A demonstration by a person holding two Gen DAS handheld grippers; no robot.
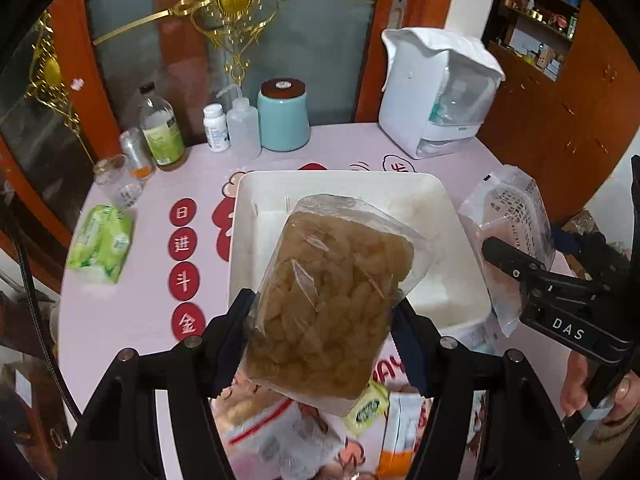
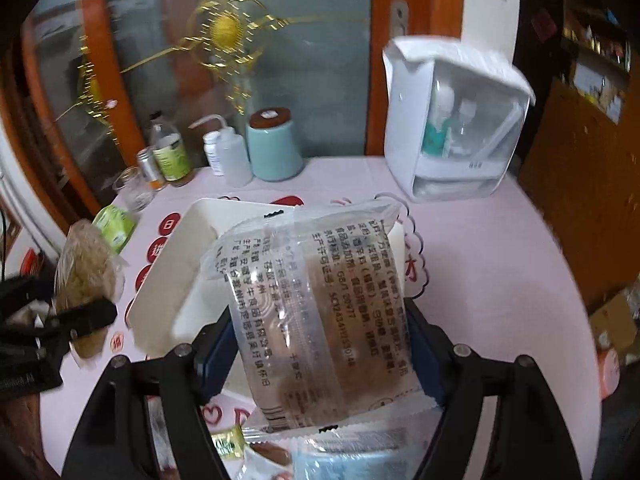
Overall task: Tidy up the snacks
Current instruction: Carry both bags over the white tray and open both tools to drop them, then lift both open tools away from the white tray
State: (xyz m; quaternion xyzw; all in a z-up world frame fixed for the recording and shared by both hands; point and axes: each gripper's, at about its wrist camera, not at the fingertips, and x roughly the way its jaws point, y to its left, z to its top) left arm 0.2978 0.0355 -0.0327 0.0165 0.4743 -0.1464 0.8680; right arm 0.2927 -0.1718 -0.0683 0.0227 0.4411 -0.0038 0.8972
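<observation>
My left gripper (image 1: 320, 324) is shut on a clear bag of tan puffed snacks (image 1: 332, 292) and holds it above the near edge of a white square tray (image 1: 260, 192). My right gripper (image 2: 320, 340) is shut on a clear printed snack packet (image 2: 316, 312), held over the tray's right side (image 2: 188, 232). The right gripper and its packet (image 1: 512, 232) show at the right of the left wrist view. The left gripper with the tan bag (image 2: 86, 276) shows at the left of the right wrist view. More snack packets (image 1: 280, 432) and a small yellow-green candy (image 1: 368, 404) lie on the table below the grippers.
On the pink patterned tablecloth (image 1: 120, 312) a green tissue pack (image 1: 102, 242) lies left. Bottles (image 1: 160, 128), a glass jar (image 1: 116, 180) and a teal canister (image 1: 283, 116) stand at the back. A white storage box (image 1: 436, 92) stands back right, before a wooden door.
</observation>
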